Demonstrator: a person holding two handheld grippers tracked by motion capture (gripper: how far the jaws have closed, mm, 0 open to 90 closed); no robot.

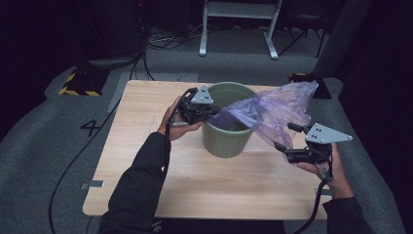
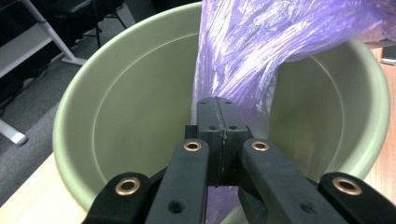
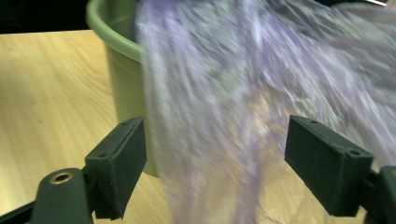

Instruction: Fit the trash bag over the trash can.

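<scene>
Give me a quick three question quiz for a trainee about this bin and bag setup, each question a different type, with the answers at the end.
1. True or false: the left tool is shut on the purple bag.
2. Multiple choice: the right tool has its jaws A) clamped on the bin rim, B) open with bag film between them, C) shut on nothing.
3. Fill in: the green bin stands on the wooden ____.

Key
1. True: in the left gripper view its pads meet on the film just over the bin's rim.
2. B: the pads stand wide apart either side of the film.
3. Table.
</scene>
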